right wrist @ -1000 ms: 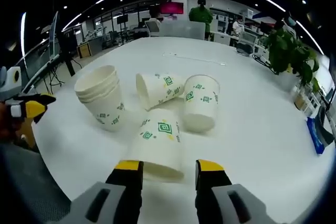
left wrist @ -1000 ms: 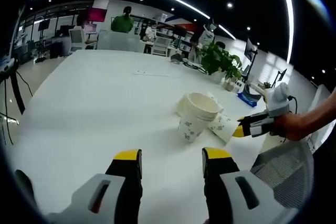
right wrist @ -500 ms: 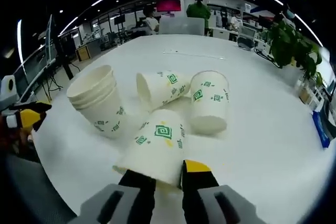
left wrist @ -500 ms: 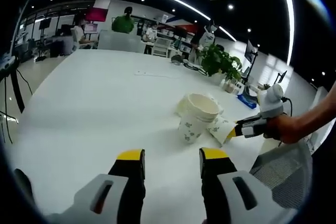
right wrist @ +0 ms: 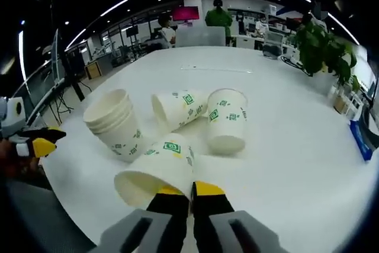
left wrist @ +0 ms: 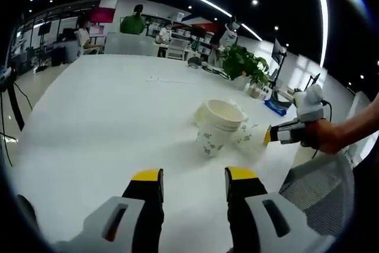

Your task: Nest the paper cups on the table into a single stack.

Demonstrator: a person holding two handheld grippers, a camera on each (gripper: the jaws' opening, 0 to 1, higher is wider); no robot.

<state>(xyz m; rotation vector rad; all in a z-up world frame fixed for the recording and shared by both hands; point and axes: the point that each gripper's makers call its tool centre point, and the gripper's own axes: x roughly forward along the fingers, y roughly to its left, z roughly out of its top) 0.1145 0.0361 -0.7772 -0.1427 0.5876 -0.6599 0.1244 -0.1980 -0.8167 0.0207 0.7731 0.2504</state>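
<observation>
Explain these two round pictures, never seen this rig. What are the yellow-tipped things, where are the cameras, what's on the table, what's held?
No robot here: a person holds a two-jaw gripper in each hand, and a fisheye camera rides on each, looking forward along its jaws. The yellow-tipped prongs at the bottom of each view are that gripper's own jaws.

In the left gripper view, the left gripper is open and holds nothing. The right gripper comes in from the right, in the person's hand.

In the right gripper view, the right gripper is shut on the rim of a cup, tipped with its mouth toward the camera.

On the white table are a stack of nested cups standing upright, a cup on its side and another standing upside down. Behind is an open office with plants.
</observation>
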